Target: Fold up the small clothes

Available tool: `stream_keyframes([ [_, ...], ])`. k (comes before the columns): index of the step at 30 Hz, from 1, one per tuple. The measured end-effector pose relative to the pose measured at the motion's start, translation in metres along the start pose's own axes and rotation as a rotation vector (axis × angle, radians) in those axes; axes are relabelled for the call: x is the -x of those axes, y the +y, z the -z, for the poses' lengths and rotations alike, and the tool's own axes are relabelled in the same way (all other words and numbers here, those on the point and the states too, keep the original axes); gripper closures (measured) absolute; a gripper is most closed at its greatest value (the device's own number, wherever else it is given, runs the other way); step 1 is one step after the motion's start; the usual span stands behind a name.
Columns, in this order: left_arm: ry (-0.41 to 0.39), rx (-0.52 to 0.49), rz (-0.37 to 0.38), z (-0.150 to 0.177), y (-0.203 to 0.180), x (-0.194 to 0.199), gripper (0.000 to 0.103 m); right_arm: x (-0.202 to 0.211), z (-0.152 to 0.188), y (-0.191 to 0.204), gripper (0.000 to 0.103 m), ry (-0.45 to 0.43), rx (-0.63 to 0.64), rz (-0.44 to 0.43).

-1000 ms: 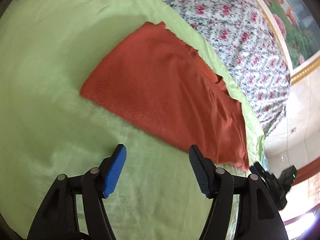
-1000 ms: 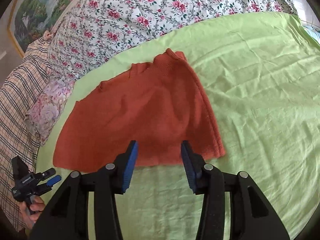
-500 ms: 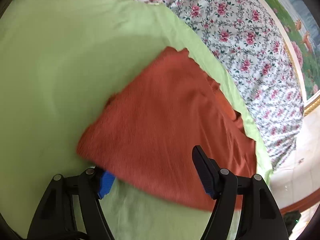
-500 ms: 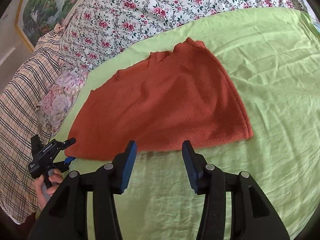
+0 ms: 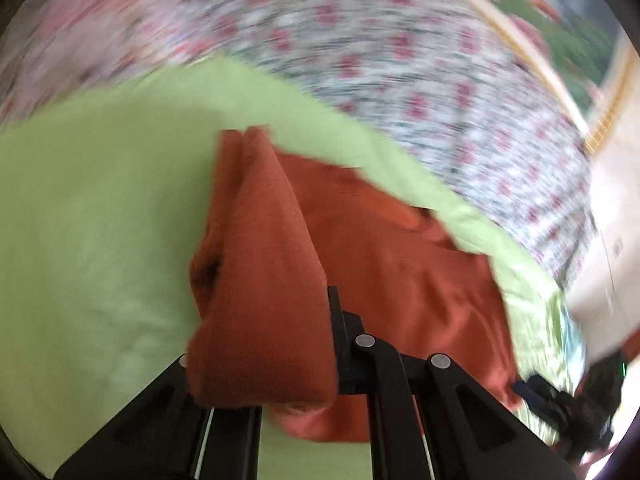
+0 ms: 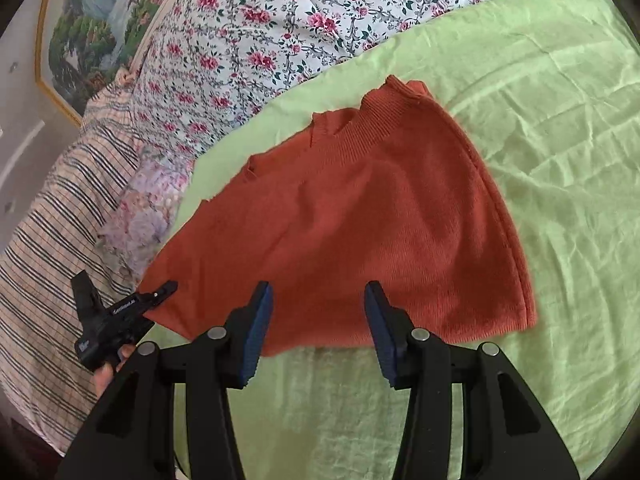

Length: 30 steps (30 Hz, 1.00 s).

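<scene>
The left gripper [image 5: 264, 344] is clamped on a corner of the rust-orange knit garment [image 5: 400, 272]; the cloth drapes over and hides the near finger, while the other black finger stands hard against the bunched fabric, and the pinched fold rises from the jaws as a ridge running away toward the far edge of the garment. This view is smeared, so finer detail of the grip cannot be made out. The rest of the garment lies spread to the right of the ridge on the lime-green sheet [image 5: 100, 220], and the right gripper shows small and dark at the lower right edge of that view [image 5: 560, 404]. From the right wrist, the right gripper [image 6: 318, 334] hangs with its blue-padded fingers [image 6: 256, 332] set wide apart and nothing between them, the tips just over the near hem of the garment [image 6: 360, 220]. The garment lies flat on the green sheet [image 6: 560, 160], ribbed neck toward the far side. The left gripper [image 6: 120, 316] appears at the garment's left corner, a bit of hand below it. Beyond the sheet lie a floral quilt [image 6: 260, 40], a striped plaid cloth [image 6: 48, 240] at the left, and a framed landscape painting [image 6: 92, 32] on the wall
</scene>
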State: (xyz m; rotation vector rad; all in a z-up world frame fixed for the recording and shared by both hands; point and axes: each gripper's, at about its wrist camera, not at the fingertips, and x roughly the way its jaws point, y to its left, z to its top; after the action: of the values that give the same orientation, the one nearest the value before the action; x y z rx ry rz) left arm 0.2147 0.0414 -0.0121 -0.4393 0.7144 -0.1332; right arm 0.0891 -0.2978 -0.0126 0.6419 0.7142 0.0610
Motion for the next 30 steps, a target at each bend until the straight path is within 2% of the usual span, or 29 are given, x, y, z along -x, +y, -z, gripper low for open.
stream_keyframes([
  [4,0.013,-0.167,0.051,0.014,-0.064,-0.016,0.096,-0.01,-0.02,-0.004,0.054,0.035,-0.007,-0.043],
  [7,0.062,-0.243,0.053,0.033,-0.085,-0.039,0.096,-0.022,-0.034,-0.007,0.054,0.069,-0.027,-0.083],
  [10,0.114,-0.309,0.039,0.052,-0.097,-0.061,0.095,-0.045,-0.049,-0.004,0.05,0.123,-0.02,-0.106],
  [11,0.126,-0.329,0.035,0.057,-0.099,-0.068,0.095,-0.054,-0.054,-0.001,0.045,0.142,-0.01,-0.114],
  [15,0.112,-0.398,0.003,0.068,-0.109,-0.072,0.095,-0.098,-0.072,0.016,0.031,0.223,0.019,-0.171],
  [22,0.105,-0.479,-0.036,0.07,-0.118,-0.069,0.095,-0.175,-0.092,0.054,0.03,0.341,0.074,-0.198],
  [23,0.1,-0.493,-0.039,0.07,-0.122,-0.066,0.095,-0.18,-0.093,0.059,0.038,0.347,0.099,-0.18],
  [24,0.091,-0.511,-0.037,0.069,-0.127,-0.063,0.095,-0.184,-0.094,0.065,0.07,0.352,0.138,-0.141],
  [25,0.087,-0.522,-0.025,0.068,-0.132,-0.059,0.095,-0.182,-0.097,0.067,0.081,0.351,0.166,-0.11],
  [27,0.071,-0.534,0.012,0.065,-0.144,-0.05,0.095,-0.168,-0.102,0.07,0.086,0.323,0.194,-0.13],
  [30,0.085,-0.529,0.099,0.062,-0.167,-0.048,0.095,-0.127,-0.115,0.065,0.087,0.245,0.259,-0.123],
])
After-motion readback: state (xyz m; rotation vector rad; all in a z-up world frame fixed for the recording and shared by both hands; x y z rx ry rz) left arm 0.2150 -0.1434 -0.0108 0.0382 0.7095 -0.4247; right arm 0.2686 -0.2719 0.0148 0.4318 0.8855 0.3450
